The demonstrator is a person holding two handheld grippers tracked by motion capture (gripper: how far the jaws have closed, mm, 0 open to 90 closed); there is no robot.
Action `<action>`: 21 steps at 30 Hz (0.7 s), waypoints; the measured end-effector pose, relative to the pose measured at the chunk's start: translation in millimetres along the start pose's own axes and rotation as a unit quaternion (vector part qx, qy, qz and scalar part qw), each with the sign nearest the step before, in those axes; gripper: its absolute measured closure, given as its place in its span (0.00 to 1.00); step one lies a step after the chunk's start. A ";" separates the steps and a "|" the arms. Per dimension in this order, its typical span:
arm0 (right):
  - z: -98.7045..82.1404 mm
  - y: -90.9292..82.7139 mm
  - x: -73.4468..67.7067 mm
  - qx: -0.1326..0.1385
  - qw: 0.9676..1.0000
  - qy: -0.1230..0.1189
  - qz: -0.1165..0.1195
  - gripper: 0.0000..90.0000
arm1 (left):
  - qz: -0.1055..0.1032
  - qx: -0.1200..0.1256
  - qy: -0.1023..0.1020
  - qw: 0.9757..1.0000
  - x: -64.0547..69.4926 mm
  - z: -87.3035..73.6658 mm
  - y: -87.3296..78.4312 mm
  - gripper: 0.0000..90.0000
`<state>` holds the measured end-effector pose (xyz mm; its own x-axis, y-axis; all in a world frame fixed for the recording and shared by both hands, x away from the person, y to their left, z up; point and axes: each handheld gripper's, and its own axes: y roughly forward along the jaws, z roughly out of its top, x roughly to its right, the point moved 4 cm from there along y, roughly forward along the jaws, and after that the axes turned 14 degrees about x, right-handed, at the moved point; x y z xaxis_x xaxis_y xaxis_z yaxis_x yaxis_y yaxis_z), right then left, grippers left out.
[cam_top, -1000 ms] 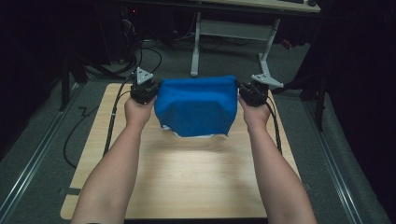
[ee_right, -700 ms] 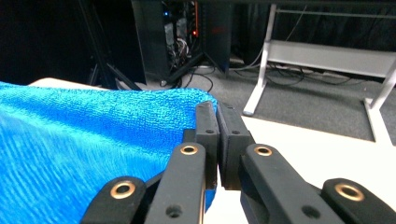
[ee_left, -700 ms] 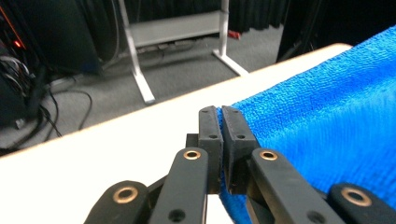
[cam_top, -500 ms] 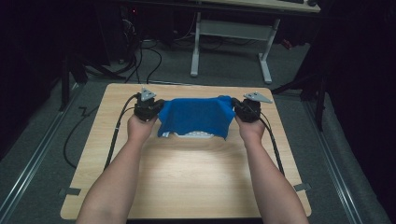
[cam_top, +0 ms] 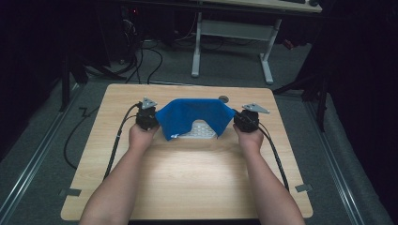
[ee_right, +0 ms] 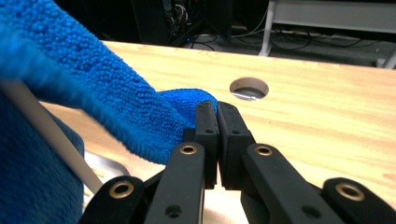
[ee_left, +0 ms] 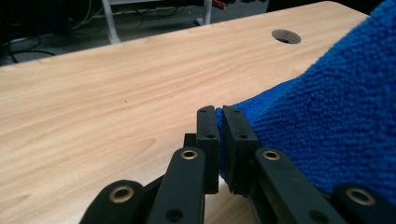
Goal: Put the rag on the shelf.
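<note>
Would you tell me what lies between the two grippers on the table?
In the high view, the blue cloth spans from left gripper to right gripper, each clamped on a corner; a white object shows beneath it.

A light wooden desk (cam_top: 197, 187) with a round hole (cam_top: 224, 99) near its far edge is seen on a grey carpeted floor (cam_top: 42, 187). Behind it, a second table with white metal legs (cam_top: 197, 47) is placed. Black cables (cam_top: 155, 56) are spread on the floor there. The surrounding room is kept dark.
</note>
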<state>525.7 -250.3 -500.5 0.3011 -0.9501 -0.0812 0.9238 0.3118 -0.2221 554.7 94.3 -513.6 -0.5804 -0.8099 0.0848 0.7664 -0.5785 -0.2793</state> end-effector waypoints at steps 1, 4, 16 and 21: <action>-1.2 -0.3 0.2 0.000 1.000 0.000 0.001 0.98 | 0.000 -0.001 -0.001 1.000 0.5 -1.9 0.3 0.95; -4.4 -3.3 1.5 0.003 1.000 -0.003 -0.004 0.98 | -0.002 0.000 -0.005 1.000 2.1 -3.9 0.7 0.95; -8.2 -13.9 8.8 -0.001 1.000 0.010 -0.019 0.79 | 0.024 0.013 -0.003 1.000 0.1 4.8 -10.9 0.72; -7.1 -24.2 13.2 -0.002 1.000 0.013 -0.025 0.75 | 0.044 0.008 -0.003 0.999 -2.9 0.9 -21.5 0.66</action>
<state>505.6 -270.3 -503.1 0.2486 -0.9639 -0.0953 0.9366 0.2643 -0.2303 540.1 108.9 -507.0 -0.5094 -0.8580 0.0661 0.8183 -0.5068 -0.2711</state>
